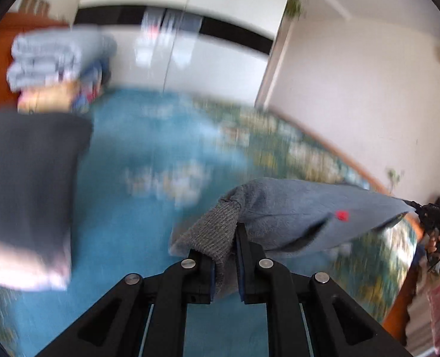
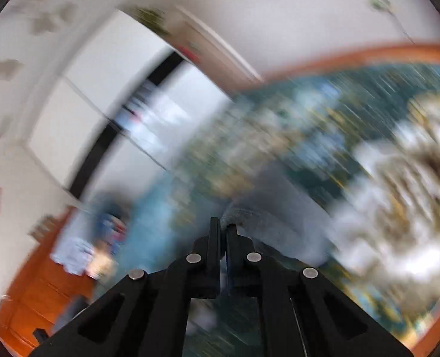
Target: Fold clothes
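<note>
A grey-blue fleece garment with a ribbed knit cuff [image 1: 294, 217] hung stretched above the blue floral-patterned bed [image 1: 136, 202], its cuff clamped in the left gripper [image 1: 225, 263], its far end pinched by the right gripper [image 2: 223, 238]. Folded clothes [image 1: 47, 59] sat stacked beyond.

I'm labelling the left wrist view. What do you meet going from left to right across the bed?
Dark grey folded pile → bare blue bedspread → left gripper shut on the grey garment → right gripper holding its far end.
</note>
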